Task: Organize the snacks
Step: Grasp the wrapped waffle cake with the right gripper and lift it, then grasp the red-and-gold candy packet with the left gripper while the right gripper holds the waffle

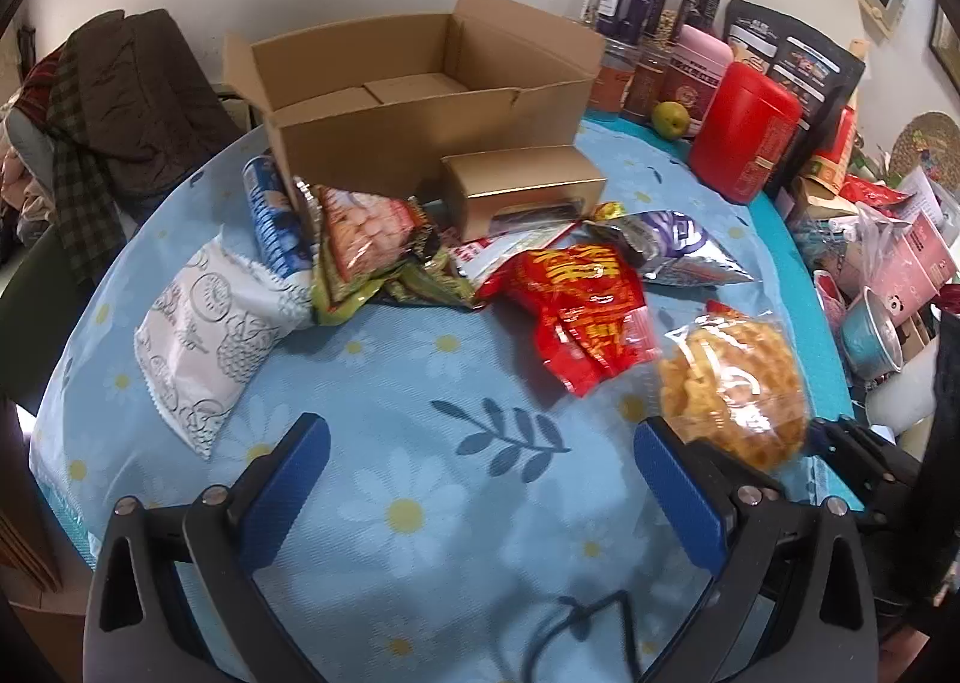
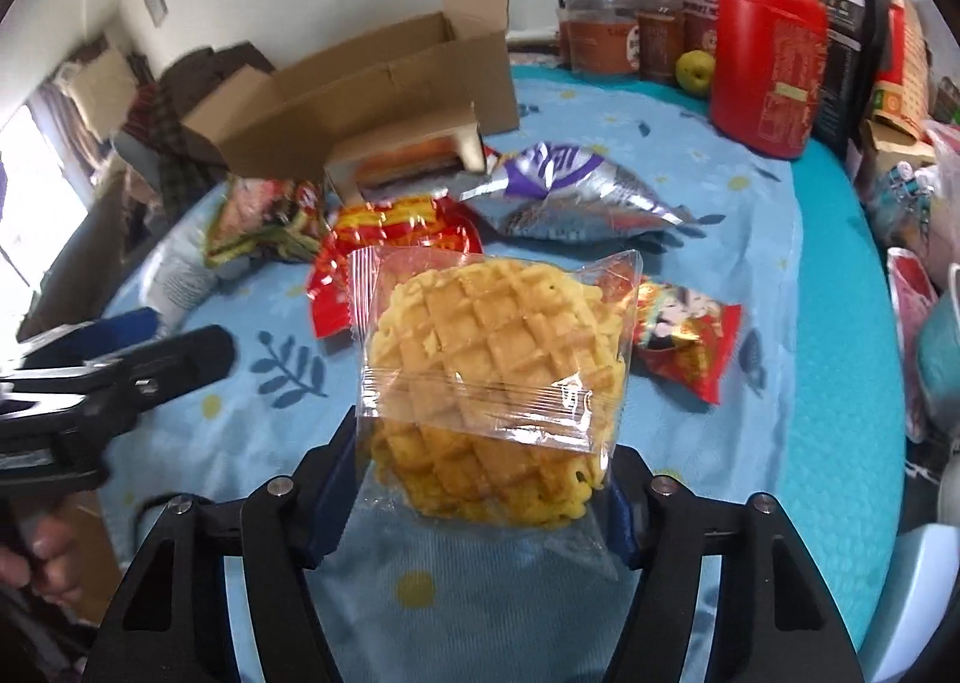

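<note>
Tongs on your right hand (image 2: 486,479) pinch the bun (image 2: 492,359), a waffle-pattern bread in a clear wrapper; the blue pads press on its lower part from both sides, and the wrapper stands up in front of the camera. Your left tongs (image 1: 480,467) are spread wide and hold nothing, low over the desk (image 1: 420,503) with its blue flower cloth.

You are at the pick-up step for one snack. The bun looks gripped, but I cannot tell if it is fully off the cloth. Other packets lie near the middle of the desk: a red packet (image 1: 576,311), a purple-silver bag (image 1: 678,251), a white bag (image 1: 204,341) at the left. The open box (image 1: 414,101) stands behind them at the far side, and it seems empty inside.

For the next move, I think you need to raise the bun above the other packets and carry it toward the box. Keep the grip soft, because the bread is easy to crush and the wrapper is slippery. Your left tongs are free to take another packet.
</note>
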Tool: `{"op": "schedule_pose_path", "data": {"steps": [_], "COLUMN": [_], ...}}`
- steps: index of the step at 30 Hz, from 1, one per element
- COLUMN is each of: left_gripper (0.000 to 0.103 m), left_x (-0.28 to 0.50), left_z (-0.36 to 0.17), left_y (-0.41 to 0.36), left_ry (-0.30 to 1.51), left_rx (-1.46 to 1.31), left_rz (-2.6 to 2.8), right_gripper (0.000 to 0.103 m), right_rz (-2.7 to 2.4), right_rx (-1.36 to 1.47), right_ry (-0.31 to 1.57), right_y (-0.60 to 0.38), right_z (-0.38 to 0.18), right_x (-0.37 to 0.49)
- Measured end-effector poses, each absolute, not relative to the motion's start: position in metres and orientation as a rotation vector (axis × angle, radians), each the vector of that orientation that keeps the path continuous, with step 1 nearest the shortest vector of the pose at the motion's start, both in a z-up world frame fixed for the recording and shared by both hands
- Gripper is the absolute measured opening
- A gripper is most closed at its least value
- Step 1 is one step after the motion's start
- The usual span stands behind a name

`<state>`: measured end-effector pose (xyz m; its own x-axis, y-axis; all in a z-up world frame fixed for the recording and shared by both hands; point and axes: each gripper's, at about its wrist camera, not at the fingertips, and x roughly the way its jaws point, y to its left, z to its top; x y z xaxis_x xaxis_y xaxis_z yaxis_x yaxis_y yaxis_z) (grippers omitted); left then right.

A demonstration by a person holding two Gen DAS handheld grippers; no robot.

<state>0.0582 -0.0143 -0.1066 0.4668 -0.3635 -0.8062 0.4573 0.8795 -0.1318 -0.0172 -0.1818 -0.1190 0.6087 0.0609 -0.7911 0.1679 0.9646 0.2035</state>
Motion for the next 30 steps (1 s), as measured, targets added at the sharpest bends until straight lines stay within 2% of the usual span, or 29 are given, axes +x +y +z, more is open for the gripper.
{"op": "schedule_pose_path", "data": {"steps": [14, 25, 30], "left_gripper": [0.103, 0.103, 0.096], "left_x": [0.043, 0.044, 0.049], "left_z": [-0.093, -0.103, -0.112], "left_y": [-0.089, -0.157, -0.181], "left_ry": [0.939, 0.973, 0.998], "left_rx": [0.165, 0.244, 0.259], "left_rz": [-0.688, -0.776, -0.818], "right_gripper": [0.067, 0.067, 0.067], "right_rz": [-0.241, -0.316, -0.339], "right_rx": [0.297, 0.329, 0.359], "right_ry": [0.845, 0.862, 0.877], "right_y": [-0.249, -0.302, -0.32], "right_z": [-0.084, -0.092, -0.102], "right_x": [-0.055, -0.061, -0.064]}}
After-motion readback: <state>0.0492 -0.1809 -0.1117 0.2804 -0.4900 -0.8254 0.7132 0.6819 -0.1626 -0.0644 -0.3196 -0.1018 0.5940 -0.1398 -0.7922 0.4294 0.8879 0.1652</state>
